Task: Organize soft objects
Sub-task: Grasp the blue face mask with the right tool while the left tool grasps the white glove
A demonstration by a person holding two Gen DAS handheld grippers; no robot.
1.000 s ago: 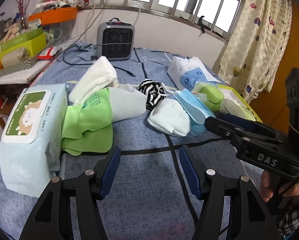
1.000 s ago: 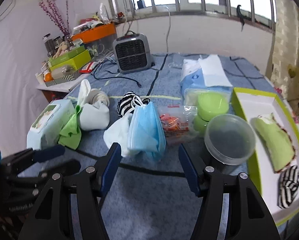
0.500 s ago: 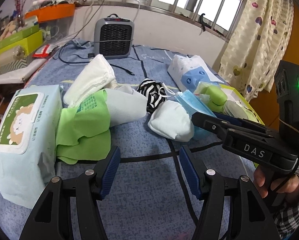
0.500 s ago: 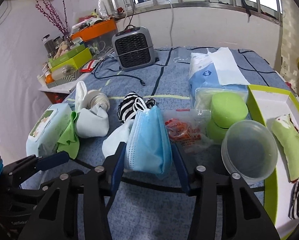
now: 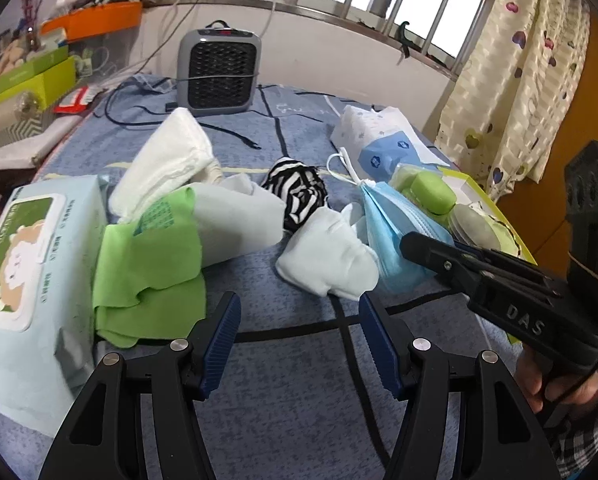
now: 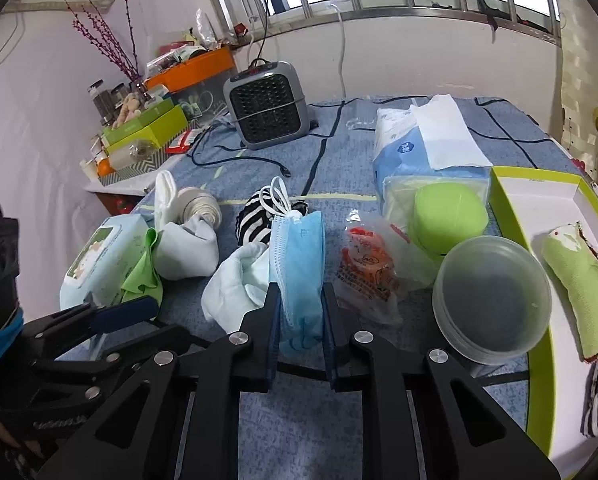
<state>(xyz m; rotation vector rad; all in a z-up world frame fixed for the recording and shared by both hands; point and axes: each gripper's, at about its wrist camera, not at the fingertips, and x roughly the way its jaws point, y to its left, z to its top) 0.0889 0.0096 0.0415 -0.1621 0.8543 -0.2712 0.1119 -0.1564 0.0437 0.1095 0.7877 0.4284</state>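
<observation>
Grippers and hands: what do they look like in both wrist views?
Both grippers, left and right, are black angular plastic with silver rivets and ribbed dark-blue pads on the fingers. The right one's side reads "DAS". A plaid sleeve shows by the right hand; a blue cuff sits at the left wrist.

right claw (image 6: 299, 320) just closing, left claw (image 5: 299, 340) parted

"DAS" on right tool (image 5: 523, 322), wipes pack (image 5: 27, 272) print seemingly illegible
</observation>
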